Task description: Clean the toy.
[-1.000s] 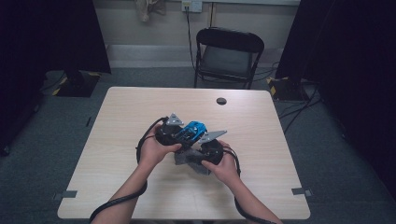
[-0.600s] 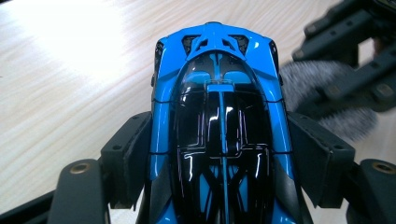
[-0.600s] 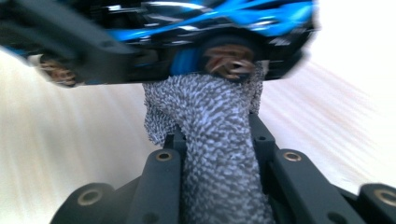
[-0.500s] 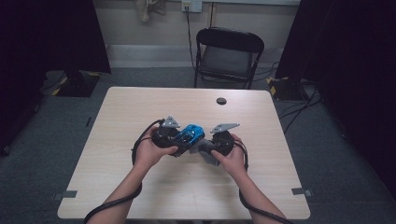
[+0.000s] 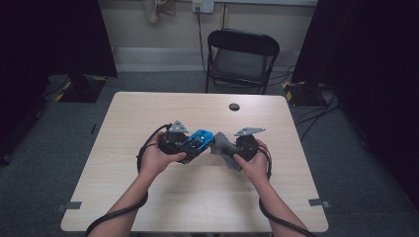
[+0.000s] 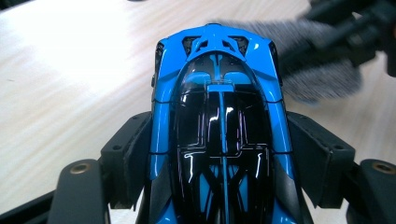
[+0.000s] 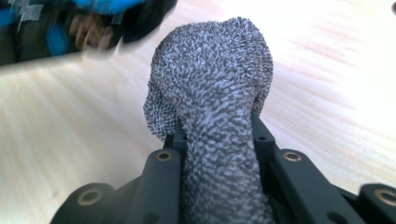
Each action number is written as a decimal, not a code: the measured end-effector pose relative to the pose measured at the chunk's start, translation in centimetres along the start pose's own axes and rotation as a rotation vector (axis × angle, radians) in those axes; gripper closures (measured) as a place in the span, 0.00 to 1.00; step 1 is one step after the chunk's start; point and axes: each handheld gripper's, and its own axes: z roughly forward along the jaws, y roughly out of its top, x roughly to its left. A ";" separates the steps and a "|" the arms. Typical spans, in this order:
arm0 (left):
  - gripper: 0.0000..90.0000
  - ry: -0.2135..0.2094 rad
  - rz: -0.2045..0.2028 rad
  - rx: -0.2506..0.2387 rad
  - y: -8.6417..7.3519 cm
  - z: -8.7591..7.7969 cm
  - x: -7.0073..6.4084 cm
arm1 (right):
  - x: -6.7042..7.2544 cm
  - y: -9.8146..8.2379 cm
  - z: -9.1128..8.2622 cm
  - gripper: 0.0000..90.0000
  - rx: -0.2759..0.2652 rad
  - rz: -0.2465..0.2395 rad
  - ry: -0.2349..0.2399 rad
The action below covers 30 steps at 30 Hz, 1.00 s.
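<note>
A blue and black toy car (image 6: 219, 121) sits clamped between the jaws of the left tool (image 5: 190, 144), held above the middle of the counter (image 5: 148, 113). Just right of it, a grey textured cloth (image 7: 219, 93) is pinched in the narrow jaws of the right tool (image 5: 228, 150). A small dark disc (image 5: 234, 106) lies at the counter's far side, and a black folding chair (image 5: 242, 54) stands beyond.

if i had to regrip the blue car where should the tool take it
Across the car's flanks at mid-body, coming in along its length as the left tool does now. The sides there run long and roughly parallel for the pads, while the glossy curved roof would likely slip. The right tool holds a grey cloth.
</note>
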 end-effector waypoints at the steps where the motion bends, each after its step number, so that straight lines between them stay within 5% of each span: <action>1: 0.31 0.004 -0.007 -0.007 0.2 -0.1 0.1 | 0.2 -0.1 0.0 0.80 0.003 -0.008 0.009; 9: 0.31 0.021 -0.016 -0.020 1.4 -0.4 0.7 | 3.9 -0.8 1.1 0.80 0.018 -0.096 0.131; 19: 0.31 0.020 -0.013 -0.033 2.1 0.0 0.4 | 7.8 -1.0 2.8 0.80 0.050 -0.205 0.222; 30: 0.31 0.020 -0.002 -0.028 2.0 0.4 -0.1 | 8.3 -0.9 3.4 0.80 0.040 -0.202 0.270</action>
